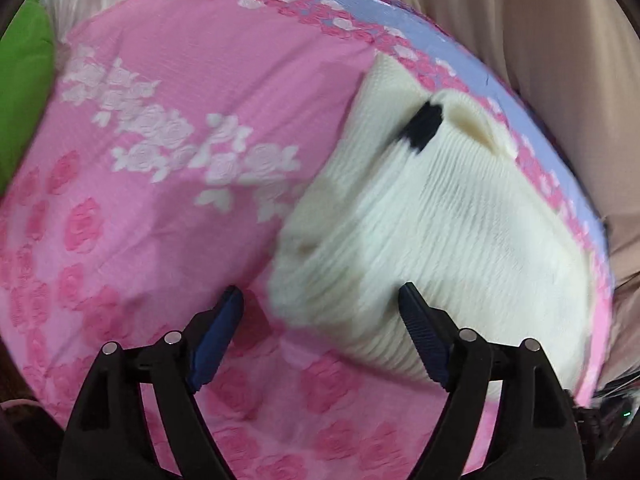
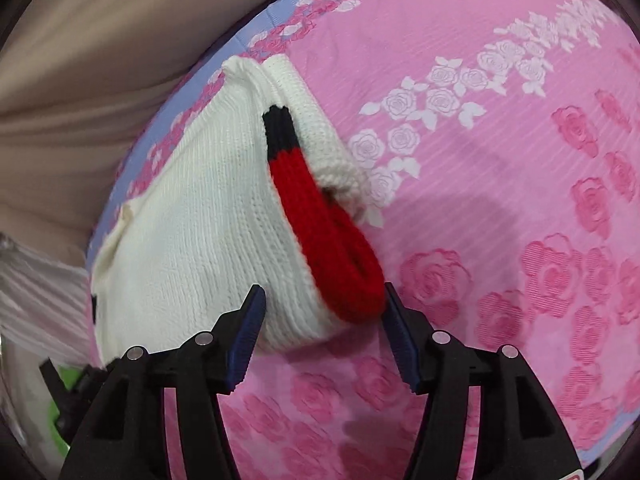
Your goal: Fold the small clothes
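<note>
A cream knitted garment (image 1: 440,208) lies folded on the pink rose-patterned bedspread (image 1: 160,220), close to its lilac edge. A black band (image 1: 424,128) marks its far end. My left gripper (image 1: 320,292) hangs over the garment's near corner, jaws wide apart, with the knit between them but not pinched. In the right wrist view the same garment (image 2: 200,200) shows a red trim (image 2: 320,216) that runs into a black band (image 2: 280,128). My right gripper (image 2: 323,290) is open astride the red-trimmed near end, and one fingertip (image 2: 390,296) sits right beside the red loop.
The bedspread (image 2: 480,220) stretches away from the garment on its open side. Beige draped fabric (image 1: 540,20) hangs beyond the bed's lilac edge. A green cloth (image 1: 24,80) lies at the far left. A pale plastic bag (image 2: 32,288) sits off the bed's edge.
</note>
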`<state>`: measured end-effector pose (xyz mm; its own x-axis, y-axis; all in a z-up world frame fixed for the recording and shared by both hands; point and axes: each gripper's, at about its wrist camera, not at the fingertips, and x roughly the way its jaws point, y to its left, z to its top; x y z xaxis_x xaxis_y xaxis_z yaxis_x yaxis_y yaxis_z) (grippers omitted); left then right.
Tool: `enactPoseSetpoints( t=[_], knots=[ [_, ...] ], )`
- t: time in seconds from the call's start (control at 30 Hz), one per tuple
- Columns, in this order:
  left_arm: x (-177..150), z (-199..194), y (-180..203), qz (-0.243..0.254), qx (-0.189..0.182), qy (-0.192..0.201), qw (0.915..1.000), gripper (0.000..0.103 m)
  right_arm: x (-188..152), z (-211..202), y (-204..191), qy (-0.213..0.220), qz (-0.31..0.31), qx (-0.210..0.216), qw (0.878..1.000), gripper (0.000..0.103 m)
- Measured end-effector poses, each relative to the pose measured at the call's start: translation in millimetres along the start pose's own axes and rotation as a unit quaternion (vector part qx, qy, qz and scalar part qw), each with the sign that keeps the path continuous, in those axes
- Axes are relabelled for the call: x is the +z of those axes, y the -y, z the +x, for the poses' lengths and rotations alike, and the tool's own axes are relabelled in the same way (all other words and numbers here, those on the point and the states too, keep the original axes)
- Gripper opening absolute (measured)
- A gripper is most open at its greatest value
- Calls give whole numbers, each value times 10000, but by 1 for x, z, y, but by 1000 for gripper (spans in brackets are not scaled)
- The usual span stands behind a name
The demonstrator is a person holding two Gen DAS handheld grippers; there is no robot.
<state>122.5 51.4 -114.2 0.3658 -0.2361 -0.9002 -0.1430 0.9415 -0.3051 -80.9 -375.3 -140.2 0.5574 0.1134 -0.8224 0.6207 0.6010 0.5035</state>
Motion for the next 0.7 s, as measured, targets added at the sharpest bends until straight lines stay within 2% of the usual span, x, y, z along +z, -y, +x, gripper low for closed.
enactPoseSetpoints(
  t=[0.03, 0.07, 0.1, 0.17, 0.23, 0.3, 0.37, 0.43, 0.53, 0.57, 0.6, 0.63, 0.7],
  knots=[
    [3, 2, 1, -56, -39, -63, 10000, 56, 2, 2, -4, 6, 23, 25, 10000, 51],
    [9, 2, 1, -96, -142, -164, 9997, 37, 6, 4, -8, -3, 35, 31, 10000, 19],
    [13, 1, 2, -113, -273, -310, 9991, 31, 8, 2, -13, 0, 45, -5, 10000, 14],
    [13, -10, 2, -43, -318, -297, 9990, 21, 10, -16, -19, 209, -66, 49, 9997, 13],
    [8, -33, -1, 185, -363, -207, 9990, 18, 8, -40, -21, 313, -228, 65, 9992, 12],
    [-4, -55, -11, 330, -474, -314, 9978, 17, 0, -66, -15, 267, -373, 112, 9989, 11],
    [-17, -67, -22, 452, -446, -476, 9969, 17, -15, -85, -6, 175, -646, -117, 9977, 11],
    [-43, -71, -37, 639, -336, -749, 9946, 17, -41, -98, 15, -131, -822, -399, 9957, 11],
    [-86, -57, -57, 879, -99, -1224, 9885, 22, -88, -87, 58, -749, -795, -641, 9920, 13],
    [-99, -50, -63, 945, 166, -1309, 9868, 24, -98, -82, 65, -879, -806, -761, 9899, 15],
    [-105, -51, -64, 927, 187, -1268, 9874, 25, -107, -78, 73, -943, -780, -887, 9885, 21],
    [-106, -55, -62, 913, 165, -1192, 9885, 25, -107, -81, 74, -824, -698, -852, 9905, 25],
    [-96, -79, -45, 1137, 120, -698, 9910, 26, -95, -95, 65, -467, -802, -988, 9908, 29]
  ],
)
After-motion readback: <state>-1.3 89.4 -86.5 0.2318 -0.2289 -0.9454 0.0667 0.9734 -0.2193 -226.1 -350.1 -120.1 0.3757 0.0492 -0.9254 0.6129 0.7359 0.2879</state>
